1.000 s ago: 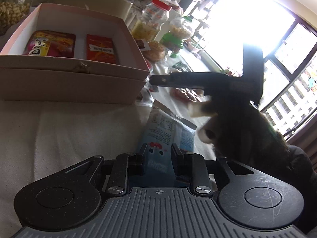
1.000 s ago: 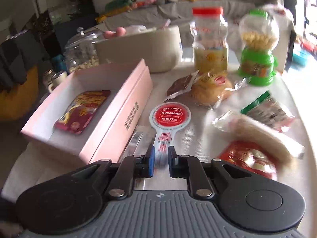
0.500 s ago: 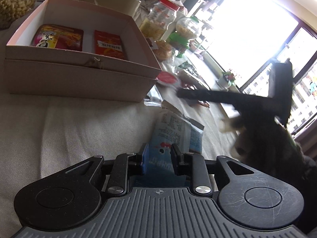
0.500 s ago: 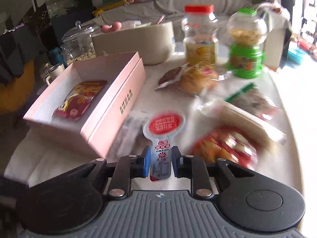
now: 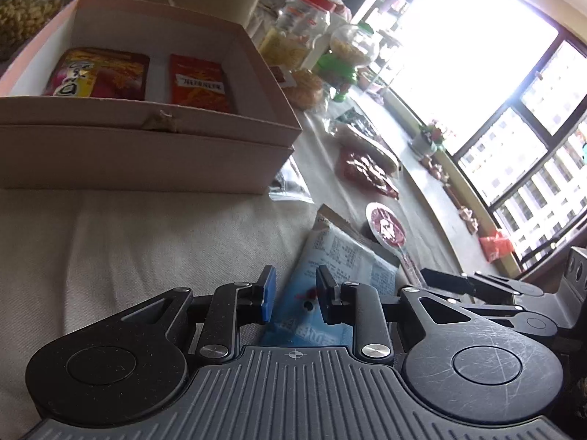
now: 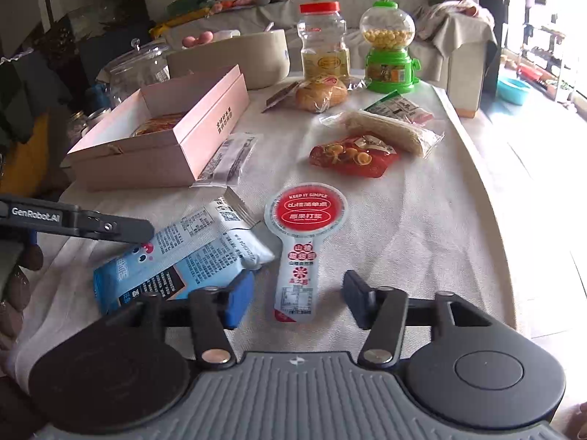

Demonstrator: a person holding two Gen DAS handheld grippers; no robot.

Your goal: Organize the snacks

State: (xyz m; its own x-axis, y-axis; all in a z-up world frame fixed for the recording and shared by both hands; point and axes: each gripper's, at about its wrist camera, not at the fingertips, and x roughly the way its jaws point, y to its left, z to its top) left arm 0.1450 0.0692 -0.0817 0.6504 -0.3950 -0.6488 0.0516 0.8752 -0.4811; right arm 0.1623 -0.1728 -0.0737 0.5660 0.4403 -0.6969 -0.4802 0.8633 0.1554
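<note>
A white pouch with a round red top (image 6: 304,220) lies flat on the cloth between the jaws of my right gripper (image 6: 297,284). Those jaws are opening and the pads stand clear of it. A blue snack packet (image 6: 190,253) lies left of it. My left gripper (image 5: 293,288) hovers open over the packet's (image 5: 337,256) near edge, packet showing between its fingers (image 6: 121,227). The open pink box (image 6: 205,139) stands at the back left, with two red packets (image 5: 99,73) inside.
Behind the pouch lie a red packet (image 6: 352,156), a long wafer bag (image 6: 389,130), a wrapped bun (image 6: 321,93) and a clear wrapper (image 6: 231,157). A red-lidded jar (image 6: 323,44), green candy dispenser (image 6: 389,58) and beige tub (image 6: 234,58) stand at the back.
My right gripper drew back toward the near edge with the red-topped pouch, then its jaws spread and let the pouch go. My left gripper stayed over the blue packet.
</note>
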